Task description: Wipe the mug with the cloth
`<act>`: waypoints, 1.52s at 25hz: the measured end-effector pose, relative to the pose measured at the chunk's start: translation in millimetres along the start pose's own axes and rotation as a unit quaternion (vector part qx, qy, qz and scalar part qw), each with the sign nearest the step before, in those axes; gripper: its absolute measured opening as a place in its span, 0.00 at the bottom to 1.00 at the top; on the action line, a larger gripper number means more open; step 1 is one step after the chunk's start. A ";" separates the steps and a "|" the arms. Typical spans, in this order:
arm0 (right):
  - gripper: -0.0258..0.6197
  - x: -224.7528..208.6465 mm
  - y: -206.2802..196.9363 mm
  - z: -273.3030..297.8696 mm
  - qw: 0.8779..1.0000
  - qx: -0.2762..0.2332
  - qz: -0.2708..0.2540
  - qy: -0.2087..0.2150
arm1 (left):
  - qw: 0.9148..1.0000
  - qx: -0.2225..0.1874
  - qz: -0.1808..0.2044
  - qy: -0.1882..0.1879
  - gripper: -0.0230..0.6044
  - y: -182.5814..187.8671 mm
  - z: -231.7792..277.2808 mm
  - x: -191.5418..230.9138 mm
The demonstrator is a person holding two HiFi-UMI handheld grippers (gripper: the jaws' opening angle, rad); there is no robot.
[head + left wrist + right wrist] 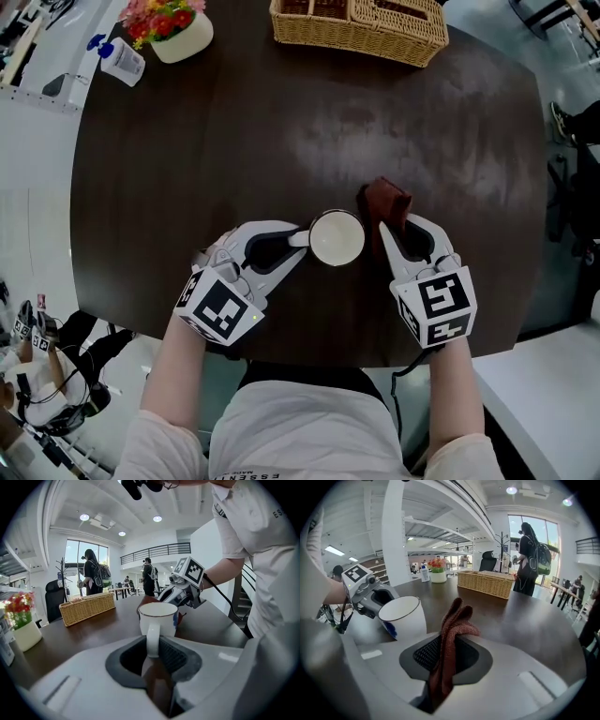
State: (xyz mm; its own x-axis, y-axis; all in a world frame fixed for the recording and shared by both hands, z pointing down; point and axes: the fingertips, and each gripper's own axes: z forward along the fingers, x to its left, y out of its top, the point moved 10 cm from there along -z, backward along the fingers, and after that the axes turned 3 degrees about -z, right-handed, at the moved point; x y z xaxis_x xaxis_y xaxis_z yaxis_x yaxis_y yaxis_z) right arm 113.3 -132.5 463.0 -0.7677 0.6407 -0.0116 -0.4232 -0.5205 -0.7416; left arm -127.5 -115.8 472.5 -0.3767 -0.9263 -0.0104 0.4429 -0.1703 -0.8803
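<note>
left gripper (298, 238): seen lower left of centre, jaws closed on the mug handle | mug (337, 238): white, held upright at frame centre over the dark table (234, 141) | cloth (386, 202): red-brown, bunched, found just right of the mug | right gripper (398, 225): seen lower right of centre, jaws clamped on the cloth

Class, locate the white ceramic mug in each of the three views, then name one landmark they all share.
Head view: white ceramic mug, centre of picture.
Left gripper view: mug, centre, handle clamped by the left gripper.
Right gripper view: mug, left of centre, beside the reddish-brown cloth.
Shared landmark: woven wicker basket.
</note>
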 end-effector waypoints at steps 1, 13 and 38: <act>0.17 4.2 2.9 2.3 1.000 -0.003 -0.008 0.009 | 1.000 0.001 -0.001 0.002 0.16 0.1 -0.2 0.1; 0.17 39.8 -1.2 -8.4 0.992 -0.003 -0.107 0.062 | 1.000 0.011 -0.009 0.009 0.16 3.8 1.2 0.7; 0.17 -13.6 36.1 16.7 0.956 -0.027 -0.232 0.177 | 0.998 0.050 0.027 0.007 0.16 12.0 2.4 12.3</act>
State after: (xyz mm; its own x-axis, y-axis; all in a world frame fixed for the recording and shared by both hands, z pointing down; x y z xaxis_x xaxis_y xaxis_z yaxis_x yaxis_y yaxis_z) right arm 100.4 -169.4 447.6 -0.2882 0.9515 0.1076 -0.6458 -0.1101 -0.7555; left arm -124.9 -130.1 462.9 -0.3614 -0.9303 -0.0633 0.5414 -0.1541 -0.8265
